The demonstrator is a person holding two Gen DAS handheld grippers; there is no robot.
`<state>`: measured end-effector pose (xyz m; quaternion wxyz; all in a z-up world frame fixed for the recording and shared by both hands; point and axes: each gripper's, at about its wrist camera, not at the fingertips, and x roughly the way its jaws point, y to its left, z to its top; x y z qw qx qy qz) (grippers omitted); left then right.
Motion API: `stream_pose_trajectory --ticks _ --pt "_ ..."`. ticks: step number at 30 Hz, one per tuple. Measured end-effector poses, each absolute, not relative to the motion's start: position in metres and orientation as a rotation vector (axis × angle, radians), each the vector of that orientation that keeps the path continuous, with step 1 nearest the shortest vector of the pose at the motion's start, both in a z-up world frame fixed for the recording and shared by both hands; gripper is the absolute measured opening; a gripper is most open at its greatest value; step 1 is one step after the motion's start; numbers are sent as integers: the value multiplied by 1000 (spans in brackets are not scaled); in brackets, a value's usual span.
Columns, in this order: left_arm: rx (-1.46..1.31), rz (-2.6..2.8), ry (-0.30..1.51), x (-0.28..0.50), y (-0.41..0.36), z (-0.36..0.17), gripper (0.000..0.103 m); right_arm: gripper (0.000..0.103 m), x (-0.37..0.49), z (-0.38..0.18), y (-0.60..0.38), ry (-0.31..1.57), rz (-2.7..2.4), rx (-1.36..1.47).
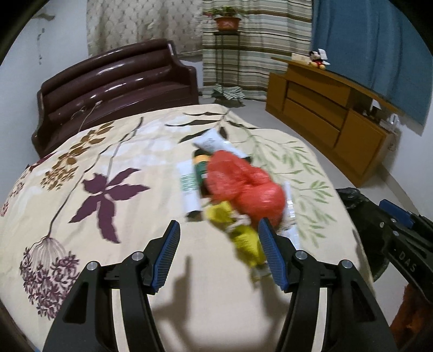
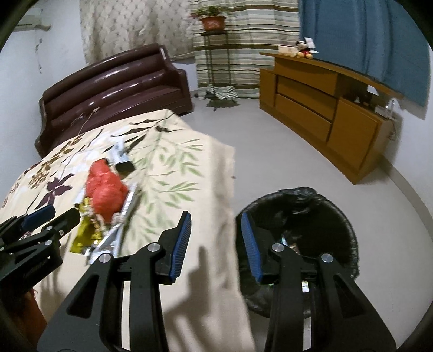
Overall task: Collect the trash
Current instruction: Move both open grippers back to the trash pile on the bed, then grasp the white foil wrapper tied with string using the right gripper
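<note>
A pile of trash lies on the floral bedspread [image 1: 108, 151]: a crumpled red plastic bag [image 1: 243, 184], a yellow wrapper [image 1: 238, 232], white tubes [image 1: 188, 186] and a dark container. My left gripper [image 1: 217, 230] is open and empty, just short of the yellow wrapper. My right gripper [image 2: 215, 222] is open and empty, over the bed's right edge, beside a bin lined with a black bag [image 2: 333, 216]. The pile also shows in the right wrist view, with the red bag [image 2: 104, 186] at left, and the left gripper [image 2: 51, 216] is near it.
A dark brown sofa [image 1: 116, 84] stands beyond the bed. A wooden cabinet [image 2: 324, 108] with a plush toy stands along the right wall. A potted plant [image 2: 212, 20] sits on a stand before striped curtains. Grey floor [image 2: 257, 140] lies between bed and cabinet.
</note>
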<state>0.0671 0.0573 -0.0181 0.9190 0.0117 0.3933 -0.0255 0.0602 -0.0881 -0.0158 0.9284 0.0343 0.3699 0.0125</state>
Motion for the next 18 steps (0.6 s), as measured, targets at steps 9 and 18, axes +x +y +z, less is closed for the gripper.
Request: stream_pose_trajectory --ticks 9,18 --pt "-20 20 828 61 100 -26 59 38 63 -16 -36 775 110 18" --pt "-54 65 829 57 133 -30 59 38 68 -25 4 811 156 -30"
